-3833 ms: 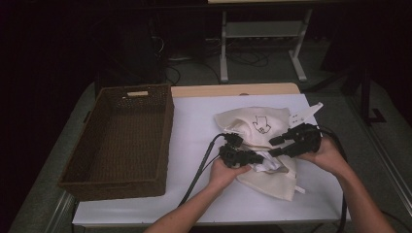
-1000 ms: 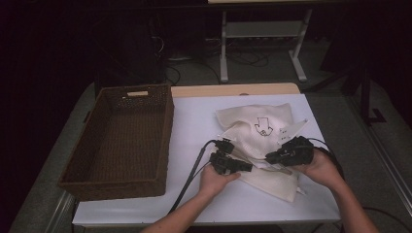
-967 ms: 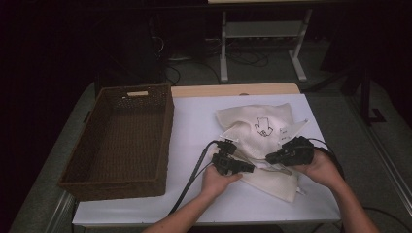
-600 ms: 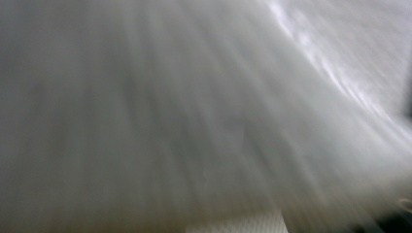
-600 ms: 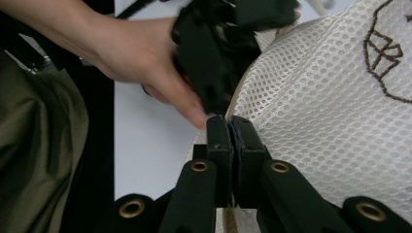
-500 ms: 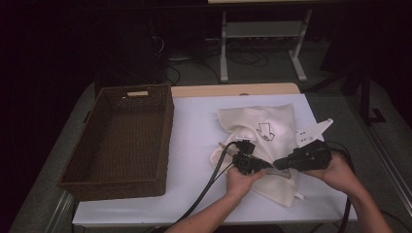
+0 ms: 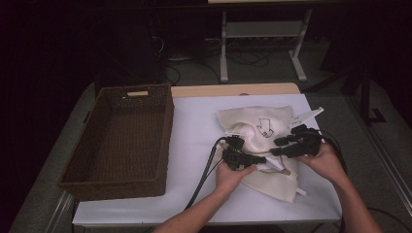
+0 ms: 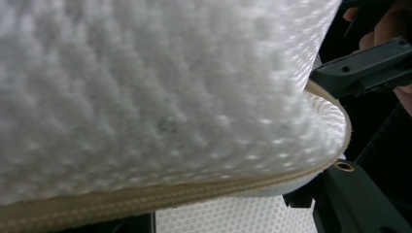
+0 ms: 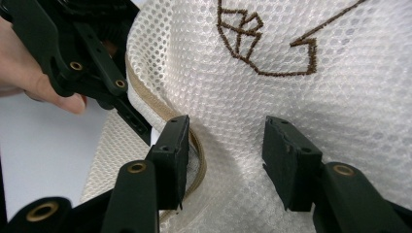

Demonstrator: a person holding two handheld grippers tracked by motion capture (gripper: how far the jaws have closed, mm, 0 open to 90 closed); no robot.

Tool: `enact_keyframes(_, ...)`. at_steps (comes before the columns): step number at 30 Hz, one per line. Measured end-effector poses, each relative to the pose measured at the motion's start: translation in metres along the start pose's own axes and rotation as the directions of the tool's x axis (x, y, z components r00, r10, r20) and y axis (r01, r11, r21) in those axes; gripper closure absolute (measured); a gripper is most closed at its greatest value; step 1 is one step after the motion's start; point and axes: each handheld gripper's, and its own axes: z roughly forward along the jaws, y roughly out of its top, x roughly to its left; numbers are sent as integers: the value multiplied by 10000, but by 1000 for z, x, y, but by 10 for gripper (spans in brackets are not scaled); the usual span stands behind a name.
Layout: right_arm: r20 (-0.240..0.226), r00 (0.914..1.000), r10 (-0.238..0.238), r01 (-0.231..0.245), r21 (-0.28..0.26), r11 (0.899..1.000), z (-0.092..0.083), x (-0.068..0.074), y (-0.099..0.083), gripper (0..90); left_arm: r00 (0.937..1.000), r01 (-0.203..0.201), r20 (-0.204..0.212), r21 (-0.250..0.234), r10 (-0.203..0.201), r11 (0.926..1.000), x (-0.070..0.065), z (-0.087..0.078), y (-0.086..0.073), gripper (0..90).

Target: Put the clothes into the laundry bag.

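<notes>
Wicker basket (image 7: 119, 141) sits at left of the high view, empty, open-topped, its right wall well apart from the work. Right of centre on the white table cover (image 7: 194, 121) lies the cream mesh laundry bag (image 7: 262, 131), crumpled, brown stitched emblem facing up, one corner trailing toward the lower right. Judged light, limp and open-weave: it will drape and fold rather than hold a shape, not fragile, and the mesh could snag on a jaw tip. The best hold looks to be the tan zipper seam (image 9: 192, 141) (thicker and stiffer than the mesh, so less likely to slip). Left gripper (image 7: 243, 158) is at the bag's lower left edge; in the left gripper view a fold of bag (image 8: 160, 97) with its seam lies across the jaws, and I cannot tell whether the pads press on it; its jaws have just been opening. Right gripper (image 9: 226, 162) stands about half open over the mesh, seam just beside its left jaw, pads not pressing; these jaws have also just been opening, cloth between them. In the high view it (image 7: 291, 145) is at the bag's right side. Open room: bare cover between basket and bag; the table's right edge is near the right hand (image 7: 328, 162), so less margin there.
</notes>
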Motion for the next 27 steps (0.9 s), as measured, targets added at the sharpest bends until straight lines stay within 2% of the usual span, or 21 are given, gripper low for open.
enact_keyframes(2,-117,9999,-83,84,79,9999,1,-1,0,520,9996,-269,-79,207,271,9994,-1,-4,0,558)
enact_keyframes(5,-160,9998,-131,132,75,9999,1,-1,0,527,9991,-425,-37,497,427,9979,2,-14,0,590)
enact_keyframes(10,-214,9994,-288,293,266,9992,4,1,-1,532,9990,-438,-53,996,445,9941,16,-43,-2,602)
enact_keyframes(14,-263,9993,-283,291,302,9991,5,1,0,532,9992,-332,-170,937,350,9950,28,-73,-5,634)
enact_keyframes(17,-314,9988,-365,373,259,9990,5,2,0,535,9968,-390,-661,876,448,9954,38,-97,-4,627)
enact_keyframes(19,-362,9985,-400,409,251,9988,6,3,0,538,9910,-415,-1244,739,505,9964,43,-108,-3,581)
enact_keyframes(21,-391,9985,-393,404,267,9988,6,3,1,538,9804,-406,-1896,669,526,9969,50,-115,-3,536)
enact_keyframes(23,-599,9970,-481,492,169,9986,4,1,1,538,9712,-247,-2351,600,381,9979,56,-114,-3,497)
enact_keyframes(25,-841,9954,-464,469,39,9989,1,2,2,531,9583,-158,-2839,634,332,9979,60,-109,-2,485)
enact_keyframes(27,-1011,9927,-656,650,-96,9978,-4,5,3,530,9562,93,-2926,703,117,9975,65,-103,-3,478)
